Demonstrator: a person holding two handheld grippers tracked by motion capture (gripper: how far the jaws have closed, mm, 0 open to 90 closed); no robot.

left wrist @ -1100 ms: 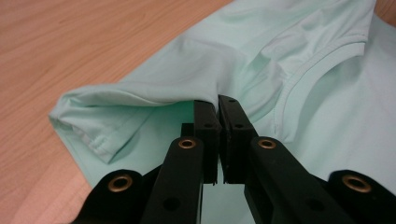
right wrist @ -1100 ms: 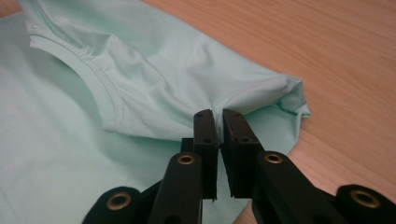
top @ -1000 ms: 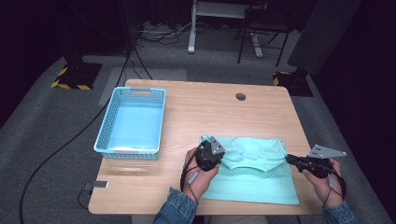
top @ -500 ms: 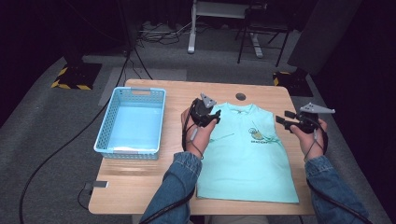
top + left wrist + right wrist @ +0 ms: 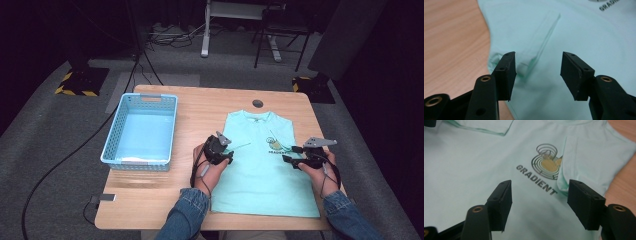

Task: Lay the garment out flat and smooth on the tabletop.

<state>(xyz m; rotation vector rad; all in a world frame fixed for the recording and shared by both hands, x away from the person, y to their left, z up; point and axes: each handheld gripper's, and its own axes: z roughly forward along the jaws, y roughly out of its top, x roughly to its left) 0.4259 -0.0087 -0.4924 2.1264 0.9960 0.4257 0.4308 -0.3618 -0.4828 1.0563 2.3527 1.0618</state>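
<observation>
A mint-green T-shirt (image 5: 260,175) lies spread flat on the wooden table (image 5: 200,107), collar at the far side, both sleeves folded in over the body. Its chest carries a round print with the word GRADIENT (image 5: 541,173). My left gripper (image 5: 226,150) hovers open at the shirt's left edge; in the left gripper view (image 5: 538,56) its jaws stand apart over the folded left sleeve (image 5: 541,45). Over the shirt's right edge my right gripper (image 5: 290,155) is open too, its jaws (image 5: 540,183) spread above the print, beside the folded right sleeve (image 5: 586,157). Nothing is held.
A light-blue plastic basket (image 5: 112,145) stands on the left part of the table. A small dark round disc (image 5: 257,103) sits in the tabletop beyond the collar. A cable (image 5: 55,165) runs across the grey floor at the left. Chair and desk legs stand behind the table.
The shirt was bunched near the front edge, then drawn out toward the far side. Now it lies flat, and both grippers have let go and pulled back toward the person.
</observation>
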